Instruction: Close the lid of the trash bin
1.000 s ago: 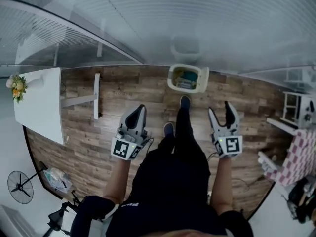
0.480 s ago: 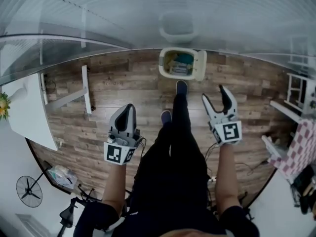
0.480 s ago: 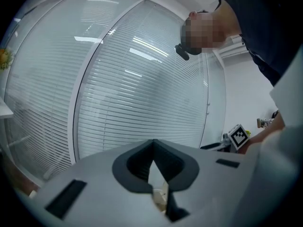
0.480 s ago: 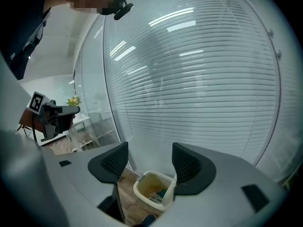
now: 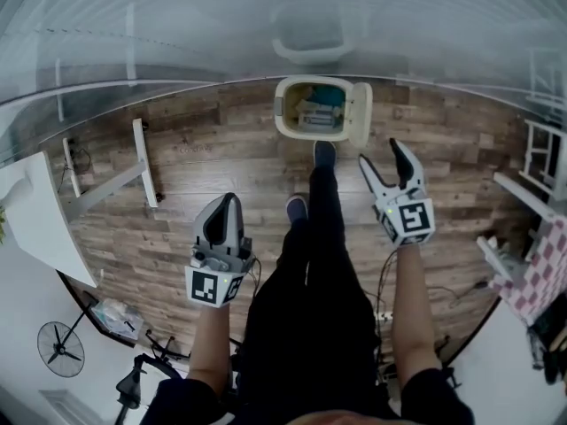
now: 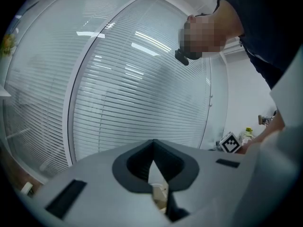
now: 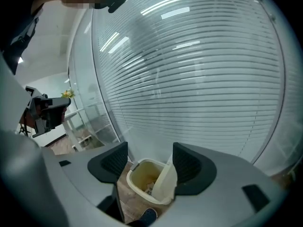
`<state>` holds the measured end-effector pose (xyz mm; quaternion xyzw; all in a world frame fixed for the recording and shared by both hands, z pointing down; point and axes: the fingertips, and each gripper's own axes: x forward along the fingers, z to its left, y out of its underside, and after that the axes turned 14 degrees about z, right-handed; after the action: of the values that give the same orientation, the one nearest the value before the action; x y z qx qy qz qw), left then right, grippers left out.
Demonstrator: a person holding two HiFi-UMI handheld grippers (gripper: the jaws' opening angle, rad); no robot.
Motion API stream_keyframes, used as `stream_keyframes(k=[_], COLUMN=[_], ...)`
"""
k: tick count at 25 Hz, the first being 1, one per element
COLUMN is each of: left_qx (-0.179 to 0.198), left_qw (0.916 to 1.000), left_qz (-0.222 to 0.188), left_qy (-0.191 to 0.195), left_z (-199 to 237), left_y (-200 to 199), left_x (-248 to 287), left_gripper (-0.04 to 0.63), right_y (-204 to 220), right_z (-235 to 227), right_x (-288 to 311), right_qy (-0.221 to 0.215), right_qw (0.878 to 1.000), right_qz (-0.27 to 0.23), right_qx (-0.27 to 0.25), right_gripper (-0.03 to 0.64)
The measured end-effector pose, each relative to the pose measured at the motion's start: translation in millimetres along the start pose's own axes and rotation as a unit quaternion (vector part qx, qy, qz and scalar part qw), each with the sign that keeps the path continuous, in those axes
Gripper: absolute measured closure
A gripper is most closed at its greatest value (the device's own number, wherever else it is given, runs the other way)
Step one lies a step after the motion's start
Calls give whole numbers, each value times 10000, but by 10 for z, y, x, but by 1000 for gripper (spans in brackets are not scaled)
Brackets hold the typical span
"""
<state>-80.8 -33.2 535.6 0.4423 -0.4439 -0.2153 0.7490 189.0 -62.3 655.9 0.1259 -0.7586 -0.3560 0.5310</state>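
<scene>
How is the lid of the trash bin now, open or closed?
Open. The lid stands up at the right side of the trash bin, and the rubbish inside shows from above.

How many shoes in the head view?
2. One shoe is set forward, just short of the open bin; the other is behind it, nearer the person. Both are partly covered by the trouser legs.

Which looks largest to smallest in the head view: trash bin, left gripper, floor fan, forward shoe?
Top, about alike: left gripper and trash bin; the gripper is nearer the camera, so unranked.
Then floor fan.
Smallest: forward shoe.
</scene>
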Motion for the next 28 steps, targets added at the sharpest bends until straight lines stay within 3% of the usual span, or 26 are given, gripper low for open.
stream_keyframes(k=[7, 14, 20, 28], left_qx=[17, -50, -433, -532], left_qw=[9998, 9992, 9988, 9978], left_qz=[179, 342, 245, 328], left_qy=[132, 193, 7, -237], left_z=[-65, -19, 162, 329], left_y=[186, 365, 414, 552], left_x=[145, 133, 43, -83], left_gripper=[589, 589, 589, 589], right_y=[404, 805, 696, 627], right_z=[-272, -320, -114, 160], right_x=[573, 1043, 1138, 1422], right_qy=[-8, 78, -70, -211], right_qw=[9986, 9940, 9954, 9953], right_qz=[308, 962, 871, 944], right_qx=[432, 511, 404, 33], right_gripper=[345, 342, 342, 345])
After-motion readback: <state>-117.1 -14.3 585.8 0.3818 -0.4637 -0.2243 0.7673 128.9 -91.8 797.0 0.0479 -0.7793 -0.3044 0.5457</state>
